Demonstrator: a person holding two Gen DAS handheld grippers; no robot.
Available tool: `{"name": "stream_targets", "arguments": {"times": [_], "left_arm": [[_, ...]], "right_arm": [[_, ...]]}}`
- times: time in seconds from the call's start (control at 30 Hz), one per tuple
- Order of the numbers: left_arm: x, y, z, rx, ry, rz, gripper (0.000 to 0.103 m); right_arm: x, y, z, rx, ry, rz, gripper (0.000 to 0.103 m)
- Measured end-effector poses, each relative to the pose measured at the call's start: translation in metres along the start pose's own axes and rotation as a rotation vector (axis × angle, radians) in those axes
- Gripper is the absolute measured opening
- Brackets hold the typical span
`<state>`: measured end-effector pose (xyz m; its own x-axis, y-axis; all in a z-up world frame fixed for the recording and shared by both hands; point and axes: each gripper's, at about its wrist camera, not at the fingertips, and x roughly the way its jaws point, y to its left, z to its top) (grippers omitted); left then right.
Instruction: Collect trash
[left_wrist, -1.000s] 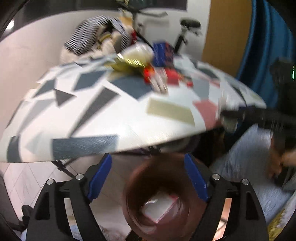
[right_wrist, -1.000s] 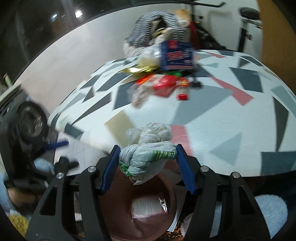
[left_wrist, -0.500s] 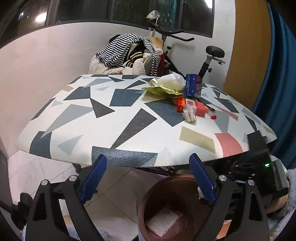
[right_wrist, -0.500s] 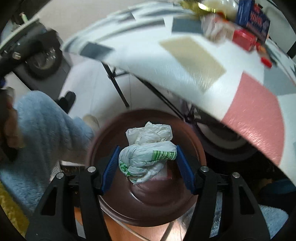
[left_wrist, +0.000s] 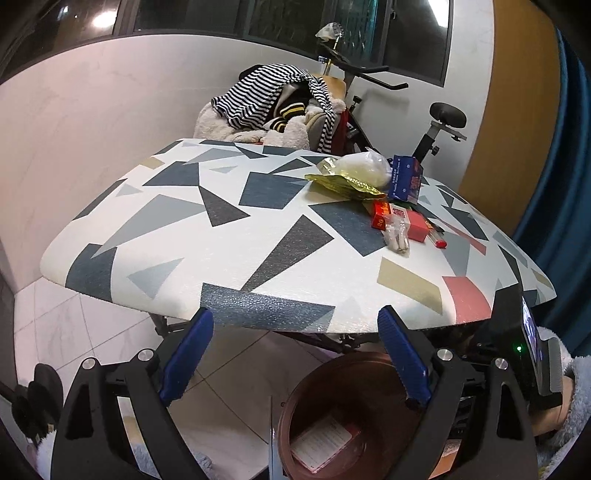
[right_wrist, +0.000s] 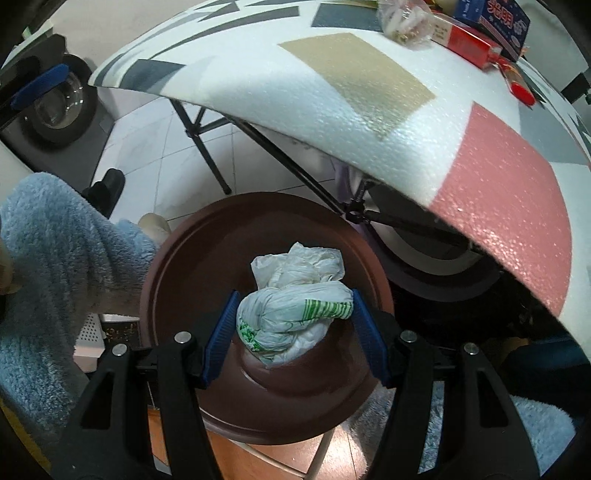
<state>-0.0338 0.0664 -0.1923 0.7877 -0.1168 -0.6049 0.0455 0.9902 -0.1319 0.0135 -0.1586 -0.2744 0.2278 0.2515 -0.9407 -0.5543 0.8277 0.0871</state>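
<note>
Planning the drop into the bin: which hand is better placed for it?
Right. Its tool is shut on the crumpled plastic bag, directly above the brown bin. The left tool is open and empty, facing the table.

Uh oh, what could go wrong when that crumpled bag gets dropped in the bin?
The right gripper holds the crumpled plastic bag over the brown bin. The bag is light, so it might drift and miss onto the floor. Part of the bag bulges beyond the fingers and could cling to a finger when they open. The table edge hangs close above, so lifting the gripper fast might bump it.
</note>
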Motion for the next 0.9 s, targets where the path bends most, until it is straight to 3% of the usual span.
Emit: {"name": "stream_targets", "arguments": {"times": [0.1,0.13,0.17,0.33,0.67,0.8,0.9], "left_arm": [[0.001,0.000,0.000,0.000,0.005,0.005,0.088],[0.001,0.000,-0.001,0.000,0.006,0.007,0.088],[0.001,-0.001,-0.001,0.001,0.007,0.007,0.088],[0.001,-0.001,-0.001,0.000,0.002,0.004,0.088],[-0.003,-0.014,0.009,0.055,-0.031,-0.012,0.088],[-0.011,-0.019,0.026,0.101,-0.072,-0.008,0.088],[-0.017,-0.018,0.044,0.092,-0.099,-0.027,0.088]], "right_arm": [[0.001,-0.005,0.000,0.022,0.006,-0.024,0.063],[0.000,-0.006,0.000,0.029,0.003,-0.028,0.069],[-0.003,-0.007,0.000,0.030,-0.012,-0.037,0.083],[-0.024,-0.003,0.000,0.006,-0.110,-0.044,0.096],[-0.086,-0.025,0.003,0.075,-0.367,-0.071,0.097],[-0.112,-0.037,0.008,0.088,-0.477,-0.082,0.097],[-0.130,-0.041,0.013,0.062,-0.553,-0.139,0.097]]}}
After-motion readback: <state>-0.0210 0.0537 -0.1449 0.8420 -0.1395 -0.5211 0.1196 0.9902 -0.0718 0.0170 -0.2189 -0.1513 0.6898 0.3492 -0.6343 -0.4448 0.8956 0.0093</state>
